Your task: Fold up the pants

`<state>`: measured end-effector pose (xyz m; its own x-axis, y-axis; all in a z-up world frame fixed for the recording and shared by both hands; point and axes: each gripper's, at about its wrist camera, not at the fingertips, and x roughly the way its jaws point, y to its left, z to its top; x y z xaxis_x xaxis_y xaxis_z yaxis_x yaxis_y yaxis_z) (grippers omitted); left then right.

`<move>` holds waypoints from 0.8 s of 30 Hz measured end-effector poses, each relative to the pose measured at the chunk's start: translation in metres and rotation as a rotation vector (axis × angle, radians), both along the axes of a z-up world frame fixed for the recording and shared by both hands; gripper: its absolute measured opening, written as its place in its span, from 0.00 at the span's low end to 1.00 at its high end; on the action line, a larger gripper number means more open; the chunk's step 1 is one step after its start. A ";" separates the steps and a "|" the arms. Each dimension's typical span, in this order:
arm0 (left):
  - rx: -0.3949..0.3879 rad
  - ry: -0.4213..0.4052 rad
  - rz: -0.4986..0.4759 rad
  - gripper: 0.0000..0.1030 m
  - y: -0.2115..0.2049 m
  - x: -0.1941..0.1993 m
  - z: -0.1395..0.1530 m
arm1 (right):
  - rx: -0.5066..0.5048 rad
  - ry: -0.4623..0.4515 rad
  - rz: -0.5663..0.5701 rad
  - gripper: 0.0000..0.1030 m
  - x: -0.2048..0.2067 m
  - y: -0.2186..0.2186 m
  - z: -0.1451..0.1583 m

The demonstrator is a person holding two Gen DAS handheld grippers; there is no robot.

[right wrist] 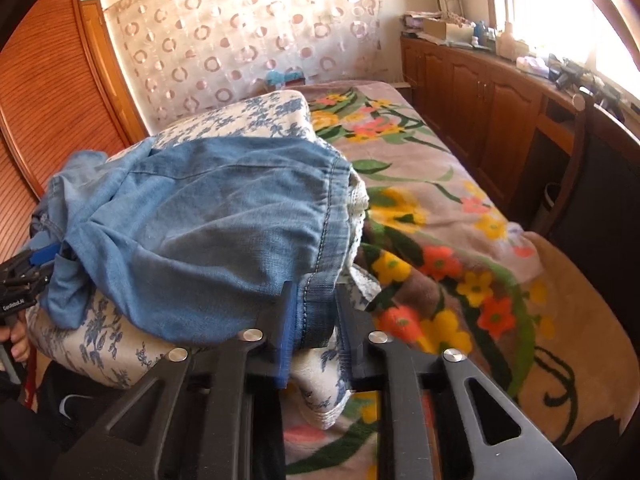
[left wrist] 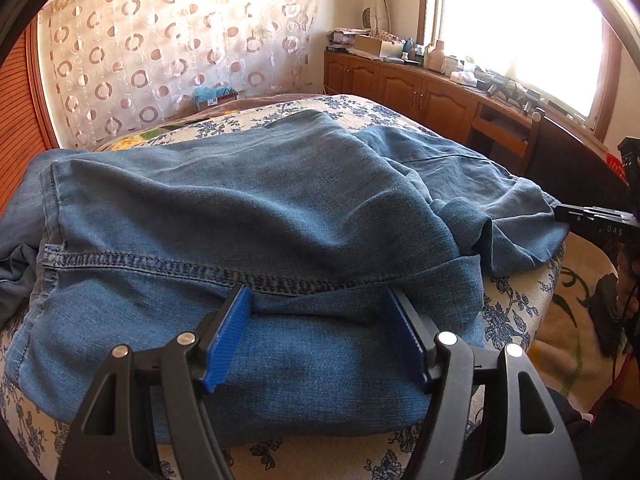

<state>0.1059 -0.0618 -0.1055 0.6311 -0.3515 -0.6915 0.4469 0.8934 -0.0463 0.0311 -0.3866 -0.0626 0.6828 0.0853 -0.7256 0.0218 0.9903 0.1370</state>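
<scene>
Left wrist view: the pants (left wrist: pixel 248 216), blue denim, lie spread and rumpled over a cushion (left wrist: pixel 508 308) with a blue flower print, which sits on the bed. The left gripper (left wrist: pixel 320 320) rests low on the near part of the denim just below a stitched seam, its jaws standing wide with cloth lying between the blue pads (left wrist: pixel 226 336) but not pinched. At the right edge of this view the black body of the right gripper (left wrist: pixel 596 220) reaches in by the far corner of the pants.

Right wrist view: the pants (right wrist: pixel 192 232) drape over the cushion (right wrist: pixel 100 344), beside a blanket (right wrist: pixel 440 216) with bright flowers covering the bed. The right gripper (right wrist: pixel 316 320) has its jaws closed on the hemmed edge of the denim, the stitched hem caught between the pads. The left gripper (right wrist: pixel 38 260) shows at the left edge, with a hand (right wrist: pixel 18 340) below it. A patterned curtain (right wrist: pixel 256 32) hangs behind, and wooden cabinets (right wrist: pixel 480 88) run under the window.
</scene>
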 end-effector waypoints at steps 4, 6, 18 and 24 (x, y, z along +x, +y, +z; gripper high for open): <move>-0.015 0.015 -0.006 0.66 0.004 0.001 0.002 | -0.024 -0.034 0.005 0.07 -0.003 -0.005 0.015; -0.027 0.022 -0.006 0.66 0.007 0.000 0.005 | -0.036 -0.059 -0.034 0.06 -0.007 -0.016 0.026; -0.041 -0.007 0.029 0.66 0.024 -0.007 0.024 | -0.002 -0.107 -0.083 0.05 0.009 -0.029 0.050; -0.061 -0.041 0.087 0.66 0.049 -0.011 0.036 | 0.016 -0.192 0.035 0.06 0.036 0.021 0.086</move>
<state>0.0947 -0.0128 -0.0692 0.6885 -0.3349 -0.6433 0.3706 0.9249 -0.0849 0.0668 -0.3657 0.0233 0.8051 0.1220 -0.5805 -0.0408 0.9877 0.1509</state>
